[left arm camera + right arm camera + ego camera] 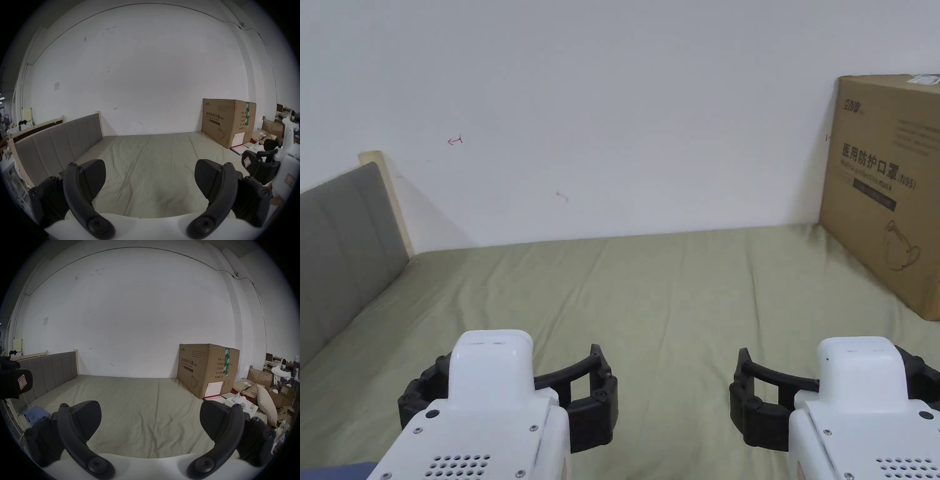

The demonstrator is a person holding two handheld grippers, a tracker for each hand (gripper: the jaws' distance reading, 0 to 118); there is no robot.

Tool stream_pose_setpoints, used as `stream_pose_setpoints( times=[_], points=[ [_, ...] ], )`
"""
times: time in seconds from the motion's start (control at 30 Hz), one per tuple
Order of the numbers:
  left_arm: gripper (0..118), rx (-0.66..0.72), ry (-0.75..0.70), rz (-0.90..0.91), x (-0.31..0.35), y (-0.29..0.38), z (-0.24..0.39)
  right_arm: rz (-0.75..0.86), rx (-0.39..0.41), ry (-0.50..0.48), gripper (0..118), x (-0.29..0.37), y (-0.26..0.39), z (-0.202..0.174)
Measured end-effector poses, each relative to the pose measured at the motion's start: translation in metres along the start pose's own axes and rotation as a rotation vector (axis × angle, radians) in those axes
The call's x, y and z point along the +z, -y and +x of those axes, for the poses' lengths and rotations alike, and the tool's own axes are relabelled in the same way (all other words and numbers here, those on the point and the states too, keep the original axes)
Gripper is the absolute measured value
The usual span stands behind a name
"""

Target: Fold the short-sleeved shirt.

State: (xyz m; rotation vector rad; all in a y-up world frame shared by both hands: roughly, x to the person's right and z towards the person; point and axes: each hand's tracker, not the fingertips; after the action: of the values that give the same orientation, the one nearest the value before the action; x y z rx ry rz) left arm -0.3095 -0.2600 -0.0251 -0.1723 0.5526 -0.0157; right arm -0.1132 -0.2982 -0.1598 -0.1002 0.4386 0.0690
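Observation:
A crumpled blue garment (36,414), seemingly the shirt, lies on the olive-green bed sheet (675,294) at its near left edge, close to the headboard. A sliver of the same blue (337,470) peeks in at the bottom left corner of the head view. My left gripper (509,375) (150,165) hovers over the near part of the bed, open, with nothing between its jaws. My right gripper (840,369) (150,404) hovers level with it to the right, also open and holding nothing. Both point toward the white wall.
A grey padded headboard (344,250) runs along the bed's left side. A large cardboard box (894,187) stands on the bed's far right corner. Flattened cartons, a pillow (266,404) and other clutter lie beyond the right edge.

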Motion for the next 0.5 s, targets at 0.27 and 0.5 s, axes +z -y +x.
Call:
stream_pose_setpoints(
  times=[0.27, 0.5],
  points=[
    [113, 0.002, 0.01, -0.014, -0.0033, 0.0034, 0.0003, 0.01, 0.024, -0.003, 118, 0.0021, -0.001, -0.0028],
    [113, 0.029, 0.058, -0.011, -0.0017, 0.0022, -0.0033, 0.015, 0.038, -0.004, 118, 0.0024, -0.0012, -0.0048]
  ],
)
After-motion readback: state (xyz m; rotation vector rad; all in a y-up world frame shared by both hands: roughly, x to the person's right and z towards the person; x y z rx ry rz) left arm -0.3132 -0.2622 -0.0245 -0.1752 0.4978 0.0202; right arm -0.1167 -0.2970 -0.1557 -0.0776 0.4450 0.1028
